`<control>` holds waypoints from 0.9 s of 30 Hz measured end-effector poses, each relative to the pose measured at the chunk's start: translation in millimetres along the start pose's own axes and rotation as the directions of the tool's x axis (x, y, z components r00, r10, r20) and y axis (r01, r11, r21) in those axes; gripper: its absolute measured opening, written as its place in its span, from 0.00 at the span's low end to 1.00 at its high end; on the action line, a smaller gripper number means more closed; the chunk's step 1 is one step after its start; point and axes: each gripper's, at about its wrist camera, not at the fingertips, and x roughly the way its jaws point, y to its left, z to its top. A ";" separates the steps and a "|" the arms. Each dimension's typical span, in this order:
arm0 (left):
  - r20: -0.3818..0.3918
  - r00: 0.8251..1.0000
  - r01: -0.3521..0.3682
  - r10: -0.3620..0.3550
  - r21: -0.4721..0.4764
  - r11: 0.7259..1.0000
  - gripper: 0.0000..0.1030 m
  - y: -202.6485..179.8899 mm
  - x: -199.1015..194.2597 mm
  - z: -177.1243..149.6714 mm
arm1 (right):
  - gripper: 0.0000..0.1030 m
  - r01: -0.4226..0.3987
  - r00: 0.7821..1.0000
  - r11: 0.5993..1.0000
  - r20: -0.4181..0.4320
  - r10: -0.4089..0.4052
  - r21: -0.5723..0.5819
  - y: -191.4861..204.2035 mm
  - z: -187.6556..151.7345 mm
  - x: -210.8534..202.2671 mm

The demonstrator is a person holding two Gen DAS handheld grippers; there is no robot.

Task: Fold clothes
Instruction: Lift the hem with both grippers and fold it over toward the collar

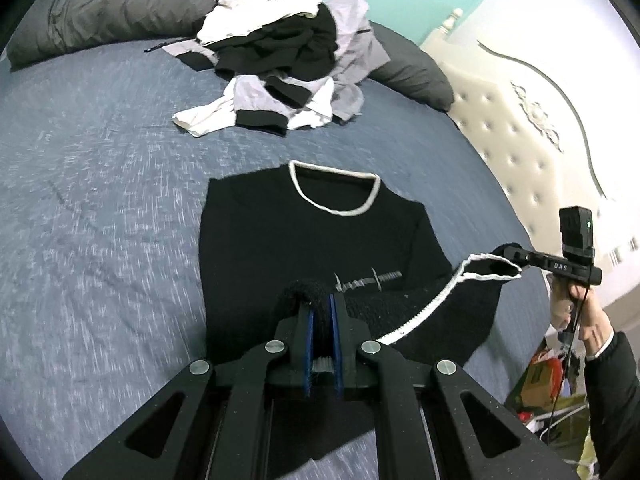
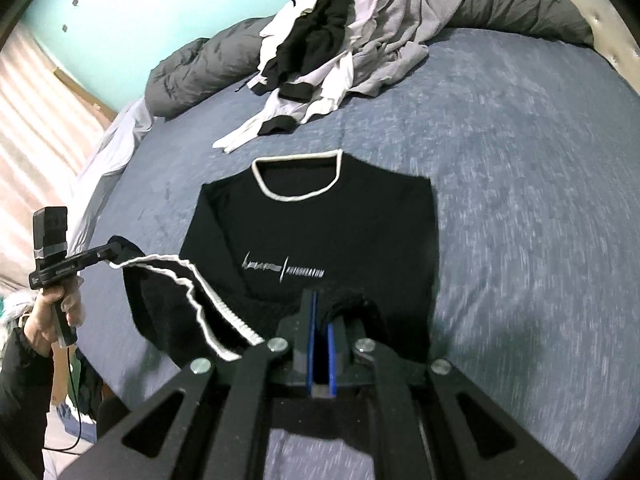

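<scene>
Left wrist view shows a black sweater [image 1: 312, 232] with a white collar lying flat in the middle of the frame on a blue bed [image 1: 100, 200]. At the bottom middle, the left gripper [image 1: 322, 308] has its blue fingers [image 1: 309, 320] squeezed nearly together on a bunch of the sweater's black bottom edge. At the right side of the frame, the right gripper [image 1: 510, 254] pinches another part of that white-trimmed edge and holds it up off the bed, with a hand [image 1: 576, 308] around its handle. A messy pile of clothes [image 1: 288, 52] in black, white and grey sits at the upper middle, in front of dark grey pillows [image 1: 100, 12]. Right wrist view shows the same sweater in the middle, with the right gripper's fingers pressed on black cloth at the bottom middle and the left gripper at the left side lifting the edge.
</scene>
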 end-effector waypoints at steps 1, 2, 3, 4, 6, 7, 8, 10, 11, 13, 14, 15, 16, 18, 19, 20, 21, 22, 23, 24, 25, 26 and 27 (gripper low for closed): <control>0.004 1.000 0.003 -0.003 -0.012 1.000 0.08 5.3 5.1 5.7 | 0.04 0.001 1.000 1.000 0.000 -0.001 0.008 -3.9 6.8 5.4; 0.005 1.000 0.006 -0.005 -0.022 1.000 0.08 10.6 10.6 11.4 | 0.04 0.000 1.000 1.000 -0.002 0.000 0.024 -9.0 14.8 12.6; 0.005 1.000 0.005 -0.005 -0.030 1.000 0.08 16.5 17.3 17.6 | 0.04 0.001 1.000 1.000 -0.003 -0.001 0.029 -11.4 18.7 17.1; 0.004 1.000 0.004 -0.004 -0.037 0.999 0.07 21.5 23.3 23.2 | 0.04 0.005 1.000 1.000 -0.006 -0.005 0.031 -14.1 24.5 23.0; -0.001 1.000 0.000 0.000 -0.045 0.999 0.08 28.9 33.3 32.3 | 0.04 0.017 1.000 0.999 -0.012 -0.016 0.030 -19.4 35.6 35.6; -0.004 1.000 -0.002 0.002 -0.049 0.999 0.08 32.6 38.3 36.9 | 0.04 0.021 1.000 0.999 -0.014 -0.020 0.033 -22.4 41.7 41.5; -0.006 1.000 -0.005 0.004 -0.053 0.999 0.08 36.3 43.3 41.4 | 0.04 0.025 1.000 0.999 -0.016 -0.024 0.036 -25.4 47.9 47.3; -0.007 1.000 -0.010 0.009 -0.056 0.998 0.08 42.8 52.1 51.9 | 0.04 0.034 0.999 0.999 -0.018 -0.034 0.042 -30.9 60.3 58.0; -0.006 1.000 -0.013 0.012 -0.056 0.998 0.08 45.9 56.2 57.5 | 0.04 0.038 0.999 0.998 -0.016 -0.037 0.044 -33.5 66.9 62.3; -0.007 1.000 -0.020 0.020 -0.057 0.998 0.08 53.1 64.9 68.9 | 0.04 0.047 0.999 0.998 -0.012 -0.046 0.048 -39.1 80.9 71.1; -0.007 1.000 -0.023 0.023 -0.059 0.998 0.08 56.9 69.3 74.2 | 0.04 0.052 0.999 0.997 -0.009 -0.052 0.049 -42.0 88.3 75.7; -0.009 1.000 -0.025 0.024 -0.066 0.998 0.08 61.2 74.3 78.7 | 0.04 0.056 0.998 0.997 -0.011 -0.056 0.052 -44.6 93.0 80.8; -0.012 1.000 -0.025 0.024 -0.072 0.997 0.08 65.9 80.1 82.9 | 0.04 0.060 0.998 0.997 -0.012 -0.060 0.055 -47.1 97.5 85.8; -0.018 0.999 -0.029 0.028 -0.081 0.996 0.08 73.3 89.9 88.2 | 0.04 0.066 0.998 0.996 -0.014 -0.065 0.065 -53.5 105.1 96.7; -0.022 0.999 -0.032 0.030 -0.086 0.996 0.08 78.1 95.9 90.5 | 0.04 0.068 0.998 0.995 -0.015 -0.067 0.074 -57.5 108.0 102.5; -0.024 0.999 -0.035 0.033 -0.090 0.995 0.08 81.3 100.1 92.1 | 0.04 0.069 0.998 0.994 -0.015 -0.068 0.082 -61.4 110.9 108.4; -0.025 0.999 -0.035 0.033 -0.090 0.995 0.08 83.5 103.5 93.6 | 0.04 0.068 0.998 0.993 -0.011 -0.068 0.094 -65.1 111.8 112.6; -0.024 0.999 -0.035 0.033 -0.089 0.995 0.08 85.9 107.5 95.5 | 0.04 0.067 0.998 0.992 -0.007 -0.067 0.106 -68.8 112.5 116.7; -0.023 0.999 -0.036 0.034 -0.091 0.995 0.08 88.1 111.1 97.3 | 0.04 0.065 0.998 0.991 -0.002 -0.066 0.118 -72.5 113.3 120.8; -0.022 0.999 -0.037 0.035 -0.093 0.995 0.08 90.3 114.6 99.2 | 0.04 0.064 0.998 0.989 0.002 -0.065 0.131 -76.1 114.0 124.9; -0.021 0.999 -0.038 0.036 -0.095 0.995 0.08 92.5 118.2 101.0 | 0.04 0.062 0.998 0.988 0.006 -0.064 0.143 -79.8 114.8 129.0; -0.022 0.999 -0.041 0.039 -0.097 0.994 0.08 94.4 121.9 102.7 | 0.04 0.061 0.998 0.986 0.010 -0.063 0.155 -83.5 115.6 133.1; -0.022 0.999 -0.049 0.047 -0.100 0.994 0.10 95.7 126.2 103.3 | 0.04 0.059 0.998 0.984 0.015 -0.063 0.167 -87.2 116.3 137.2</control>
